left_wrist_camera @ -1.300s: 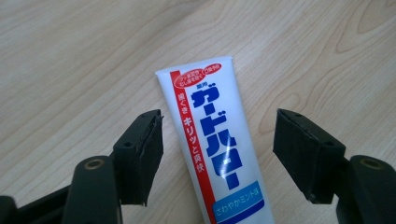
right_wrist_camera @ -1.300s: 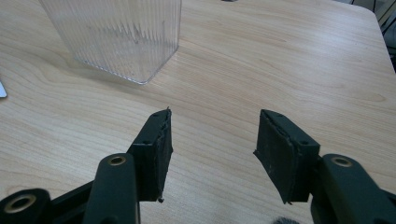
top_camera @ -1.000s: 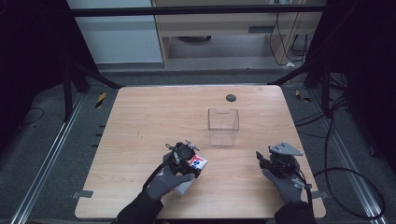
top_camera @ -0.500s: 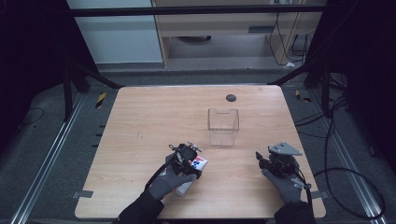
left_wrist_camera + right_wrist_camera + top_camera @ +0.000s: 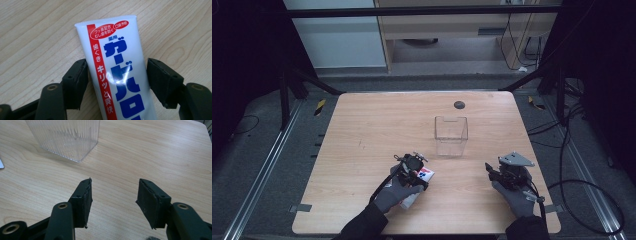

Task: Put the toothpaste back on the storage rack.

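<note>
While a glossy white toothpaste tube (image 5: 117,70) with blue and red lettering lies flat on the pale wood-grain table (image 5: 362,130), the left gripper (image 5: 117,82) straddles it, jaws spread, the left jaw at the tube's edge; actual contact is unclear. Its cap end is cut off. Beside a ribbed clear box (image 5: 65,137), the right gripper (image 5: 113,202) gapes empty.

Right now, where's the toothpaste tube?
In the high view the toothpaste tube lies on the table near its front edge, between the left gripper's open jaws, left of the clear container.
</note>
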`<state>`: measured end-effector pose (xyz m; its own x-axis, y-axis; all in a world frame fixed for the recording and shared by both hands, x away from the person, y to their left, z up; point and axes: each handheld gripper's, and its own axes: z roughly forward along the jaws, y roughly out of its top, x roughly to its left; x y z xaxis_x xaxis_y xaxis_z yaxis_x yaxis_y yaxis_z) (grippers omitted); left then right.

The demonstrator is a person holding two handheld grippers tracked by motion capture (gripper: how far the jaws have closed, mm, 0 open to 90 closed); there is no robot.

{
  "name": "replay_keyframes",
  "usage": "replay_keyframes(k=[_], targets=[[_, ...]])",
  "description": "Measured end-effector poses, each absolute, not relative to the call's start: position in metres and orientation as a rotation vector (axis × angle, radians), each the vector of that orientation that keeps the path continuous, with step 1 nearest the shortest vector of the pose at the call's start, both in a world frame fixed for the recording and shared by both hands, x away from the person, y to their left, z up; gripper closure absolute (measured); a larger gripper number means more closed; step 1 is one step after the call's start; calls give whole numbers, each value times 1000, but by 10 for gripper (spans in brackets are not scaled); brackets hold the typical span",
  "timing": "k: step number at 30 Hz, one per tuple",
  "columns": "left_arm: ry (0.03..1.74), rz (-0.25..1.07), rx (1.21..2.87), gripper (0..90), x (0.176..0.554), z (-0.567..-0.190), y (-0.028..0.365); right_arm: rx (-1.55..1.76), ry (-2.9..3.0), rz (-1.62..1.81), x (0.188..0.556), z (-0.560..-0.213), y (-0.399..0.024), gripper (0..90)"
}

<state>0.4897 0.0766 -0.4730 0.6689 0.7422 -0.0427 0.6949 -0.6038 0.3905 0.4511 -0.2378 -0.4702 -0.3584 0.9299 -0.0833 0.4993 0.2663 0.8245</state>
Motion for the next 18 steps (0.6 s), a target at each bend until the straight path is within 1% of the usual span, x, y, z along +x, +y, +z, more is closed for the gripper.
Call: replay_keyframes(k=[8, 12, 15, 18], targets=[[1142, 193, 2520, 369, 487, -472, 74, 1291, 1962, 973, 451, -470, -238, 454], [1147, 184, 2507, 414, 486, -472, 76, 1289, 1961, 971, 451, -469, -239, 455], [1141, 172, 2505, 474, 485, -470, 77, 1291, 1959, 971, 450, -469, -239, 455], [1112, 193, 2513, 549, 481, -467, 76, 1295, 1958, 973, 450, -469, -240, 455]])
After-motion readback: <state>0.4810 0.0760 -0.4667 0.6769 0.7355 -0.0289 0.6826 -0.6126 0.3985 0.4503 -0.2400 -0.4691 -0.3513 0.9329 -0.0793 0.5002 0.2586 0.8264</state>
